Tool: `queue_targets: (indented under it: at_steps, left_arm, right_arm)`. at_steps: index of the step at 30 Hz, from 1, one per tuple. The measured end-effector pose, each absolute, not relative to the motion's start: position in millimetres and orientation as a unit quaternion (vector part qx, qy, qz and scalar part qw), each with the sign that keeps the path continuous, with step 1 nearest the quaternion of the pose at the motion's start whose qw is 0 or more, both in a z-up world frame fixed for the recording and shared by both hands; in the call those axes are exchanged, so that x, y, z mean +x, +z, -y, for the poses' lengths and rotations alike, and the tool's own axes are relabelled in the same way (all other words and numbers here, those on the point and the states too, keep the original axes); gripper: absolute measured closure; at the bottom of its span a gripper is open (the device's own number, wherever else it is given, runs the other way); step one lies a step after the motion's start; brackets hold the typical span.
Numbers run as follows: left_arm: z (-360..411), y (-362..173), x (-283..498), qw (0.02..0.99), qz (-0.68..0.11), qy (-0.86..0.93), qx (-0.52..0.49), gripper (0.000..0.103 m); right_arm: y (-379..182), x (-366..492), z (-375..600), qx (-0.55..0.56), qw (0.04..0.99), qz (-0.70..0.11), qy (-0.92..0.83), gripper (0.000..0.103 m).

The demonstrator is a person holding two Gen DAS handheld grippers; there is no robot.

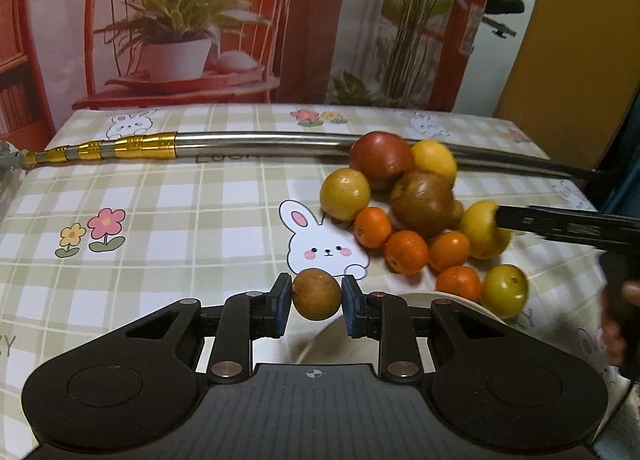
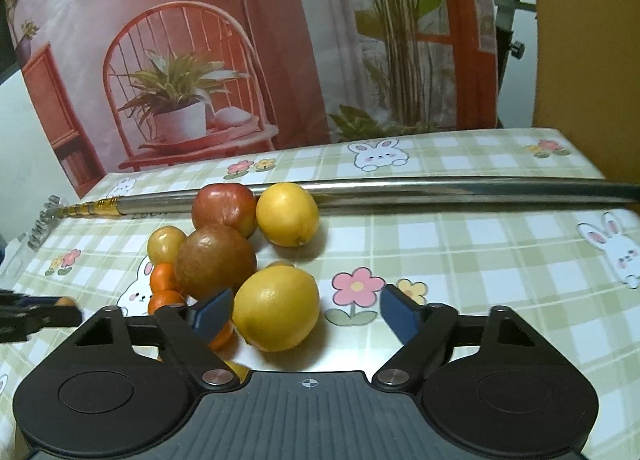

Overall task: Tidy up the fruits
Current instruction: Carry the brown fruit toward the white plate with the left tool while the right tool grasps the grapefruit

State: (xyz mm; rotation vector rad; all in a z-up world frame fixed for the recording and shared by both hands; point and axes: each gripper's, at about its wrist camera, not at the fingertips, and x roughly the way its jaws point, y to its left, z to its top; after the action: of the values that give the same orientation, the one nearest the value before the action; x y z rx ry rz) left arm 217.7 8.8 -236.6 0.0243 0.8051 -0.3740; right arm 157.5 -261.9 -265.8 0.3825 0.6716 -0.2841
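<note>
My left gripper (image 1: pixel 316 302) is shut on a small round brown fruit (image 1: pixel 317 296), held over a white plate rim (image 1: pixel 452 298). A pile of fruit lies to the right: a red apple (image 1: pixel 380 159), a large brown fruit (image 1: pixel 422 201), yellow lemons (image 1: pixel 345 193) and several small oranges (image 1: pixel 406 252). My right gripper (image 2: pixel 306 312) is open around a big yellow lemon (image 2: pixel 276 308), with its left pad (image 2: pixel 212 310) beside it. The pile also shows there: the apple (image 2: pixel 224 208), the brown fruit (image 2: pixel 216 262) and another lemon (image 2: pixel 287 213).
A long steel pole with gold rings (image 1: pixel 248 141) lies across the table behind the fruit; it also shows in the right wrist view (image 2: pixel 440 189). The green checked tablecloth with bunny prints (image 1: pixel 160 219) covers the table. A printed backdrop (image 1: pixel 180 19) hangs behind.
</note>
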Motion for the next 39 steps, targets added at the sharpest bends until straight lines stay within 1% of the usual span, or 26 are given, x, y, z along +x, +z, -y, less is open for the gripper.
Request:
queue_targets:
  at_steps: [4,8,13,16,22,32,39]
  left_arm:
    - [-11,-232,207,0.905,-0.383,-0.184,0.010,0.075]
    - [-11,-231,200,0.907,-0.379,-0.185,0.015,0.075]
    - [-14,-235,193,0.906,-0.380,-0.184,0.007,0.075]
    - [-15,-238,189,0.905,-0.385,-0.182,0.007,0.075]
    - [-18,-238,179,0.903,-0.389,-0.181,0.007,0.075]
    - [-19,-238,157,0.900,-0.395,-0.185,0.012,0.075]
    - [-14,-245,137,0.900,-0.395,-0.180,0.034,0.075]
  right_arm:
    - [-275,169,262,0.200,0.917,-0.321,-0.129,0.030]
    - [-282,178,261,0.211,0.914,-0.324,-0.123,0.036]
    - [-292,179,258,0.228,0.907,-0.331,-0.128,0.038]
    - [-296,176,258,0.246,0.904,-0.328,-0.123,0.049]
    - [-292,169,250,0.232,0.907,-0.323,-0.136,0.049]
    - [-253,135,222,0.207,0.927,-0.284,-0.133,0.050]
    - [-240,112,190,0.210,0.928,-0.290,-0.107,0.050]
